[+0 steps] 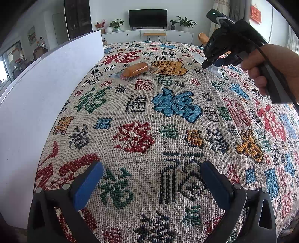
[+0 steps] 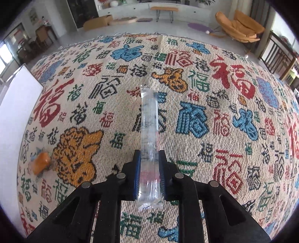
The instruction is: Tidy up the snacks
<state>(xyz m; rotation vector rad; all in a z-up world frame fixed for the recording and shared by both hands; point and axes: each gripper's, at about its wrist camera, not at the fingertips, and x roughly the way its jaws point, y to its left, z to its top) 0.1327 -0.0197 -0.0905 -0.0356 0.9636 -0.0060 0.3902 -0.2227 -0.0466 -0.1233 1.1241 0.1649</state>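
Spreading under both grippers: patterned woven cloth [image 2: 205, 89]. Standing left of the left gripper [image 1: 151, 180]: white board [image 1: 37, 97]. Gaping wide, gripping nothing. Pinching a clear snack tube [image 2: 149, 129] lengthwise: right gripper [image 2: 149, 158]. Lying far left of it: orange wrapped snack [image 2: 42, 162].

1. A woven cloth [image 1: 142, 112] patterned with coloured characters covered the surface under both tongs.
2. A white board [image 1: 37, 97] stood left of them.
3. Ahead, a dark television [image 1: 147, 18] sat on a white cabinet [image 1: 149, 35] among potted plants [image 1: 186, 22].
4. An orange chair [image 2: 241, 26] stood ahead to the right, on a pale floor [image 2: 168, 28].
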